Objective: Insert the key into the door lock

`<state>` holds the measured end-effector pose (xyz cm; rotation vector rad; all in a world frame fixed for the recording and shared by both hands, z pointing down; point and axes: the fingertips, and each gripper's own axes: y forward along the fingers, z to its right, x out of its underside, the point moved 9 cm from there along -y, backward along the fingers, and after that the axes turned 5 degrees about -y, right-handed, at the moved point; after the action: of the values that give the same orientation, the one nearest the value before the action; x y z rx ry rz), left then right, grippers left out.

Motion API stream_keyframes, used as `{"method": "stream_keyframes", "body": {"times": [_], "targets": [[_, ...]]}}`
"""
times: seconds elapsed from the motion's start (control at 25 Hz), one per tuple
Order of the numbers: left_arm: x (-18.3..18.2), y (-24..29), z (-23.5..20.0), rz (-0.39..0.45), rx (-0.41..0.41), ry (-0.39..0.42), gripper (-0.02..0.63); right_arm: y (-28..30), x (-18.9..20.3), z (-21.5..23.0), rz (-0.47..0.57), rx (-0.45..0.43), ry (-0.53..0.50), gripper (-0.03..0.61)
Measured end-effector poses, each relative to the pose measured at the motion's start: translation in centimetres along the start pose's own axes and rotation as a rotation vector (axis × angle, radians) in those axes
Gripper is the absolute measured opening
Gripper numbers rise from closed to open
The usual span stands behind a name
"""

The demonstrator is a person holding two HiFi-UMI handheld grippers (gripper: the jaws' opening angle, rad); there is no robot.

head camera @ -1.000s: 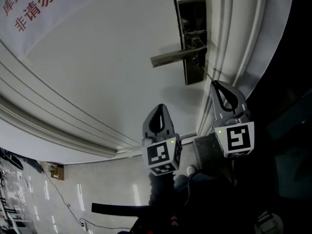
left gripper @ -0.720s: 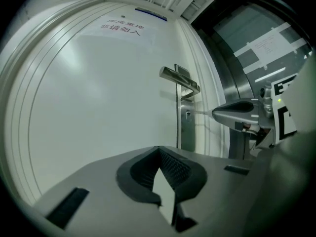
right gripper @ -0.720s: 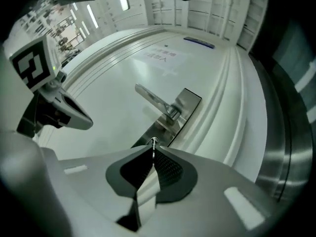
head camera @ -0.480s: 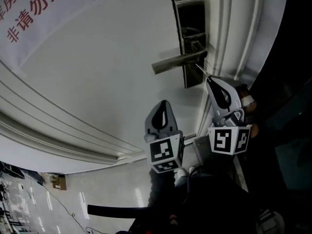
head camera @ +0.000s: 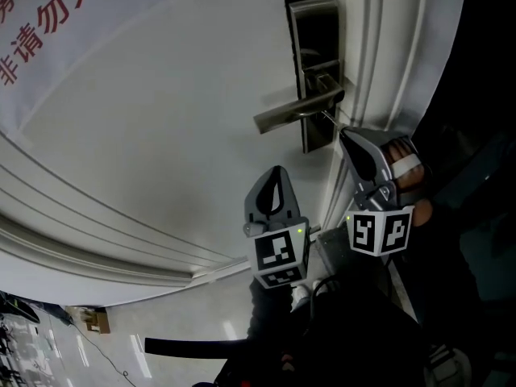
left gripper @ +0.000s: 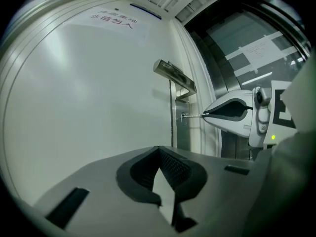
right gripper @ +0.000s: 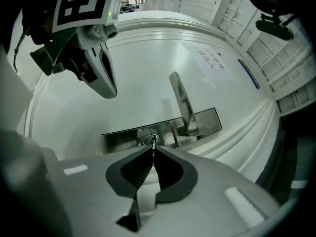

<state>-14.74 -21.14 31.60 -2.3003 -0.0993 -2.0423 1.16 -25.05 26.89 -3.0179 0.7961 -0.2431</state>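
1. A white door (head camera: 161, 119) is seen, with a metal lock plate (head camera: 314, 47) near its edge and a lever handle (head camera: 294, 111) that sticks out to the side.
2. The right gripper (head camera: 343, 131) is held just beside the lock plate, under the handle. Its jaws are pressed together on a thin metal key (right gripper: 154, 144), which is pinched at the very tips.
3. The key is pointed straight at the round keyhole (right gripper: 152, 139) in the plate, and its far end is at the keyhole opening. How deep the key sits in it cannot be told.
4. In the left gripper view the same key (left gripper: 195, 115) is seen as a short bar between the tip of the right gripper and the keyhole (left gripper: 183, 117).
5. The left gripper (head camera: 278, 172) is held lower and apart from the lock, in front of the plain door panel. Its jaws are closed, tip against tip, and nothing is held between them.
6. A paper sign (head camera: 48, 22) with red characters is fixed on the door, well apart from the lock.
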Motion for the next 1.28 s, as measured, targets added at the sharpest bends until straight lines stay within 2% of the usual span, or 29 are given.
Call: {"method": "stream_keyframes", "body": {"times": [0.96,1.28], "targets": [[-0.1,0.2,-0.2,0.008,0.032,0.008,0.000,0.8,-1.9,-0.2,-0.134,0.009,-0.105,0.012],[-0.4,-0.1,-0.5,0.015,0.024,-0.015,0.002,0.9,-2.4,-0.2,-0.160,0.007,-0.138,0.012]]}}
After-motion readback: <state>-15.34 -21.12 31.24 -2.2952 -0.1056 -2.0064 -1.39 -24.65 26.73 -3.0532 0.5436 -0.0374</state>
